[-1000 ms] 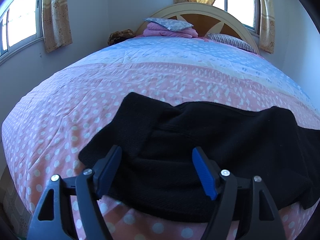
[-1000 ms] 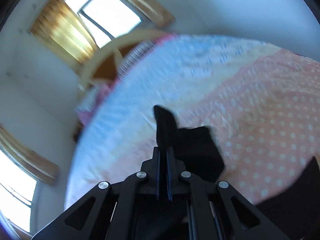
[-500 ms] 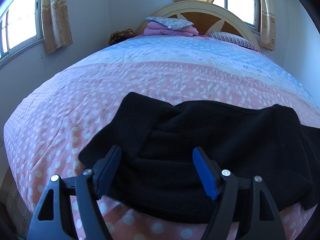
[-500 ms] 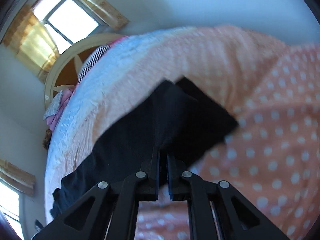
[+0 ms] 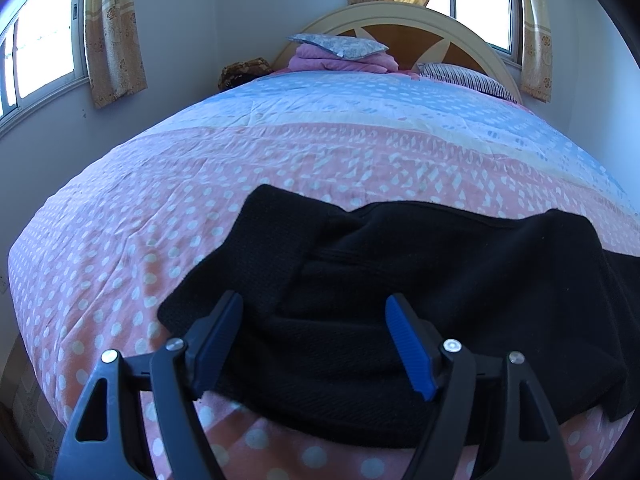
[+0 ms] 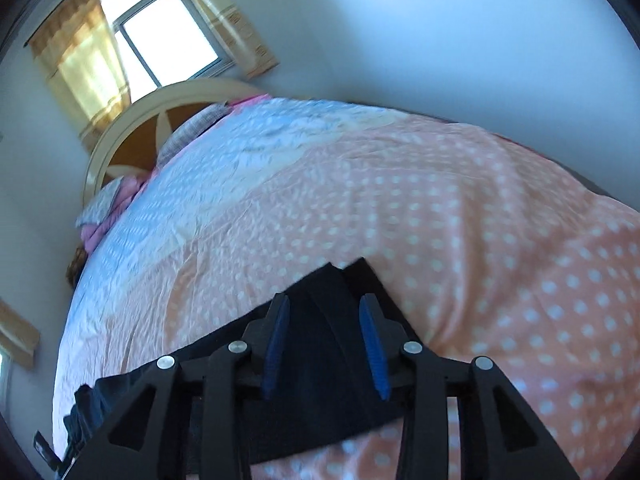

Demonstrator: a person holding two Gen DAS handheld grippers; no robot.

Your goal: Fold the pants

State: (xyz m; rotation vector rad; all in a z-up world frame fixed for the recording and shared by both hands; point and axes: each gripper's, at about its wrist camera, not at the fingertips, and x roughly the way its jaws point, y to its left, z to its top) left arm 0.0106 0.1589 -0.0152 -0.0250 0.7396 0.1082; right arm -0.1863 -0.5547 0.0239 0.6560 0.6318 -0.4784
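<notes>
Your left gripper (image 5: 314,344) hangs over the near edge of the bed (image 5: 120,240), jaws set wide, nothing clamped; the black pants (image 5: 400,300) lie flat under and between the fingers, pads clear of the cloth. Your right gripper (image 6: 325,340) has its jaws opening; folded cloth shows between the blue pads (image 6: 372,340) but they do not press it. The pants lie across the near edge of the bed, one flap doubled over on your left. Beyond, bare spotted bedspread runs to the pillows (image 5: 340,46) and headboard (image 5: 460,36).

Risks, judged: the released layer may slide or spring back if you pull the right gripper away low, since a pad could drag the knit. The pants sit close to the near edge, so a tug toward you could pull them off.
</notes>
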